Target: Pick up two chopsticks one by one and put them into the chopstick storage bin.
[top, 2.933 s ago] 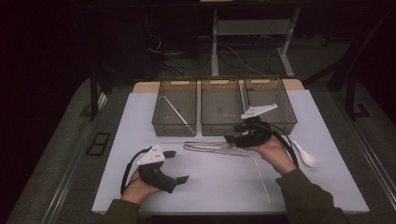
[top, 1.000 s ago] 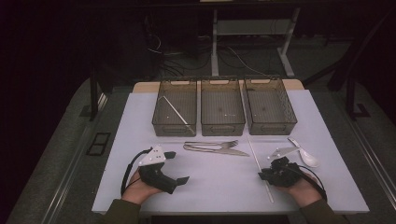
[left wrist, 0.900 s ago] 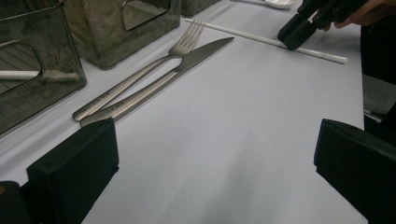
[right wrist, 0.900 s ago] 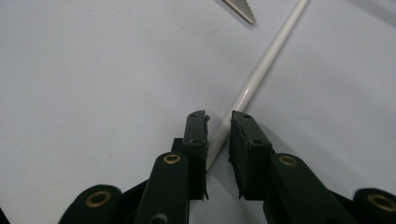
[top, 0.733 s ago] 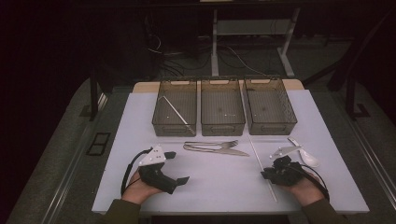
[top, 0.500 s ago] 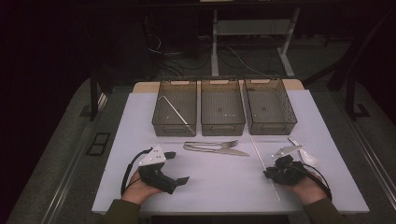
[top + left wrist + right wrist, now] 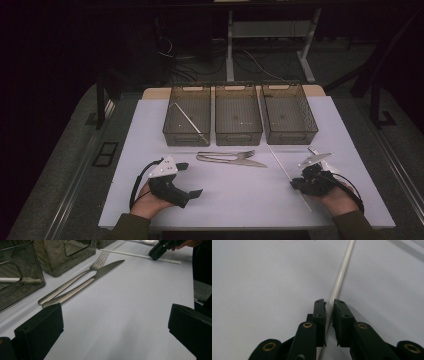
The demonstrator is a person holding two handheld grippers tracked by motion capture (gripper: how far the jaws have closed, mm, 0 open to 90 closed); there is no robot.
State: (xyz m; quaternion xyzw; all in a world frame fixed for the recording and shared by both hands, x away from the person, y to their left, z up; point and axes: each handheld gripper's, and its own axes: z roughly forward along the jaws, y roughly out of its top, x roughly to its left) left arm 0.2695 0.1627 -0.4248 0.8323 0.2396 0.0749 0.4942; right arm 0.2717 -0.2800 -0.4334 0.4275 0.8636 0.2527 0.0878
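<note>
Both tools differ: the left gripper (image 7: 186, 179) rests with jaws spread wide, while the right gripper (image 7: 329, 305) has just been closing its jaws around the thin white plastic chopstick (image 7: 342, 273), so pinching firmly and lifting toward a smoky clear plastic bin (image 7: 186, 116) likely comes next.

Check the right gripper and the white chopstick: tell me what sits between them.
Nothing visible does. The right gripper has been closing its jaws astride the white chopstick, which lies on the table and runs into the narrow gap between them. Whether the pads press it yet cannot be told.
</note>
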